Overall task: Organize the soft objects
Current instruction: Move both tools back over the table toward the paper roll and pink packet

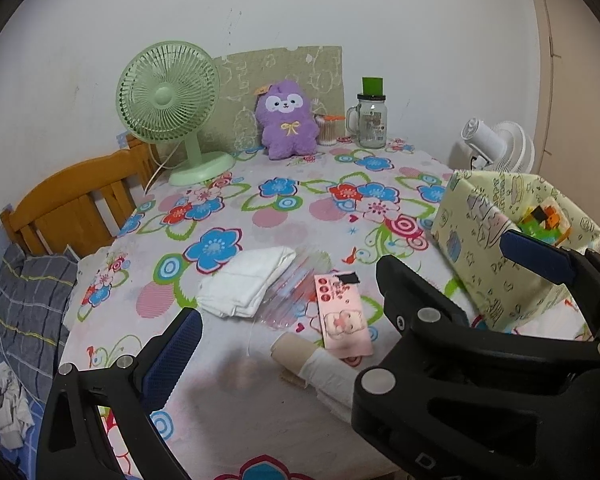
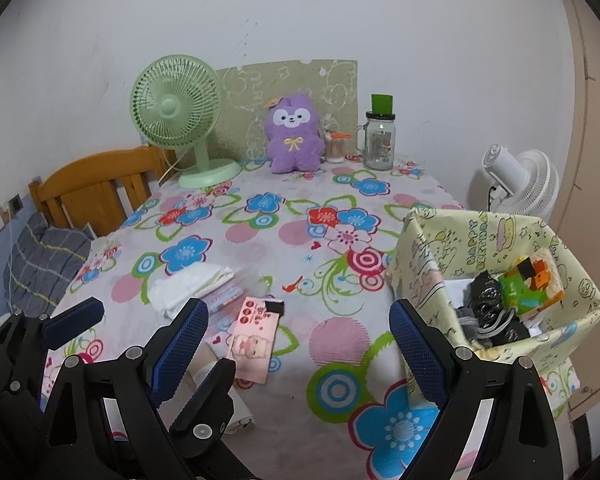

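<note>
Right now both grippers hang above the near edge of the desk [image 2: 260,240], which is covered with a flowered cloth, and neither carries anything. The left gripper [image 1: 284,344] has its jaws spread wide and bare; the right gripper [image 2: 300,344] likewise stands released, with nothing between its blue pads.

The loose soft things lie in a cluster on the near left of the desk: a folded white cloth [image 1: 246,286], a clear plastic packet [image 1: 296,284] touching its right side, a pink card with a bear picture [image 1: 342,314] just beside that, and nearest the left gripper a beige and white rolled piece [image 1: 312,364], likely socks, though I cannot tell for sure. The yellow fabric bin [image 2: 496,276] stands at the right, already holding a black bag [image 2: 486,296] and a colourful packet [image 2: 532,284]. A purple plush toy [image 2: 294,134] sits well apart at the back, between the green fan [image 2: 176,108] and the glass jar [image 2: 379,140].

The step in hand looks like picking the next item for the bin. The roll seems the easy choice for the left gripper: come down straight over its middle, jaws across its short side, and close gently enough to avoid pinching the tablecloth beneath. Lift clear before swinging right, minding the other gripper.
</note>
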